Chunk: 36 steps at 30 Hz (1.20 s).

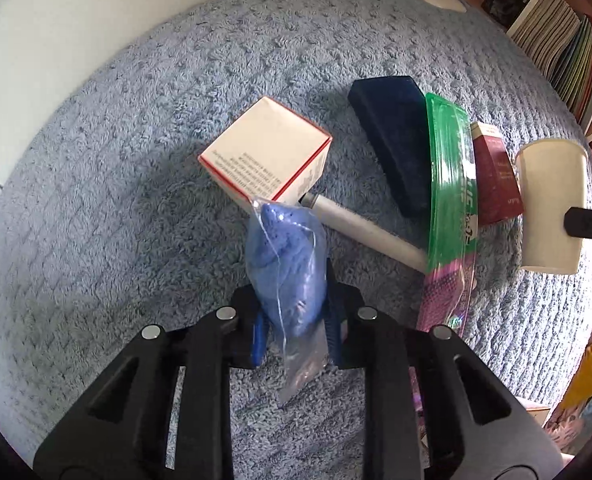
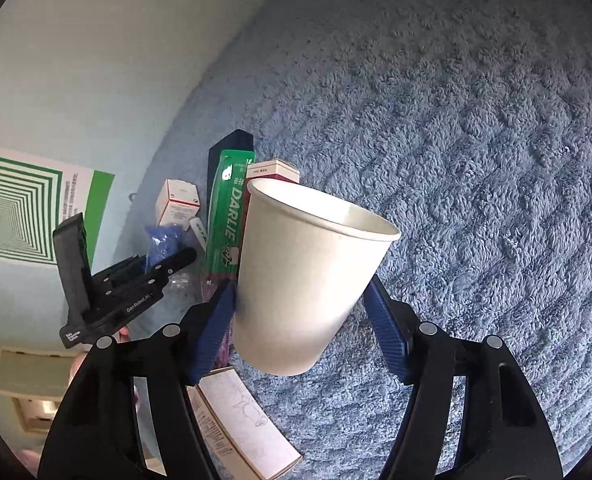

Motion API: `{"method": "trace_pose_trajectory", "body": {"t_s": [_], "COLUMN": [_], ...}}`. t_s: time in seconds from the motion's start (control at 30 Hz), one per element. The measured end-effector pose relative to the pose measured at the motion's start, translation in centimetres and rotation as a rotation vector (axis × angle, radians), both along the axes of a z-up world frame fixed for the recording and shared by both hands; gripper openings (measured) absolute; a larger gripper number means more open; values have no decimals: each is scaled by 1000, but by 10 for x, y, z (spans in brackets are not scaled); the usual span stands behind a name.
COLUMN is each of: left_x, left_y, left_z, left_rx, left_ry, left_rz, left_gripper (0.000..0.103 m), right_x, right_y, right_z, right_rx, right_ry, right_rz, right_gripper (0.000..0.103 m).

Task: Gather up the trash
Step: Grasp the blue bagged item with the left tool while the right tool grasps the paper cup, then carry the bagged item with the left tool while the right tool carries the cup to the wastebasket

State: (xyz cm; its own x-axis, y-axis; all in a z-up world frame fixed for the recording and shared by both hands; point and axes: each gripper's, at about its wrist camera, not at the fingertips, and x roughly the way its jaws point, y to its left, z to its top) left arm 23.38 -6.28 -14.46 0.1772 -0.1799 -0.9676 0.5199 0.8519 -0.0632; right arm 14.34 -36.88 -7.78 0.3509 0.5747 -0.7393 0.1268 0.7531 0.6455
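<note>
Now the left claw (image 1: pixel 292 328) is clamping a clear bag (image 1: pixel 286 276) stuffed with something blue, its pads pressing the bag from both sides while the bag's loose tail is hanging down between the arms. Just past the bag's top, a white box (image 1: pixel 266 152) with red edges is sitting on the blue carpet (image 1: pixel 136 160), and a grey tube (image 1: pixel 366 232) is lying from under the box's corner toward the right. Beyond these, a dark blue case (image 1: pixel 394 140), a green toothpaste pack (image 1: pixel 450 184) and a maroon box (image 1: pixel 496 176) are lying side by side, edges touching or overlapping. Left of the white box and above it, the carpet is running bare up to the white wall, giving wide room; on the right a bookshelf (image 1: pixel 568 36) is closing that side in.

The right claw (image 2: pixel 300 312) is holding a white paper cup (image 2: pixel 308 276), tilted with its mouth up and to the right; the left pad is pressing the cup's side, while at the right pad I cannot tell whether it is touching. The cup is hiding part of the green pack and maroon box behind it. A printed carton (image 2: pixel 244 428) is lying under the claw's left arm. To the cup's right, the carpet is stretching open to the frame's edge.
</note>
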Motion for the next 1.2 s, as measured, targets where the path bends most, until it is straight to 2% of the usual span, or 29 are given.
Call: {"method": "trace_pose_trajectory", "body": {"t_s": [0.17,0.33,0.53,0.87,1.2], "left_x": [-10,-35,-58,-103,-152], "left_y": [12,16,14,-29,-89], "left_z": [4,23,53,97,109], "left_rx": [-13,-11,0,-23,-25], "left_ry": [1,-18,-84,-144,-166], "left_rz": [11,-2,-28,-130,-261], "left_gripper": [20,20,20,20,20], "right_x": [-12,-27,-54,-119,-195], "right_y": [-10,-23,-41,-85,-136], "right_z": [14,26,38,55,58], "right_rx": [-10,-19,-20,-22,-5], "right_ry": [-35,-64,-95,-134,-157], "right_rz": [19,25,14,-20,-102], "right_gripper": [66,66,66,66,66]}}
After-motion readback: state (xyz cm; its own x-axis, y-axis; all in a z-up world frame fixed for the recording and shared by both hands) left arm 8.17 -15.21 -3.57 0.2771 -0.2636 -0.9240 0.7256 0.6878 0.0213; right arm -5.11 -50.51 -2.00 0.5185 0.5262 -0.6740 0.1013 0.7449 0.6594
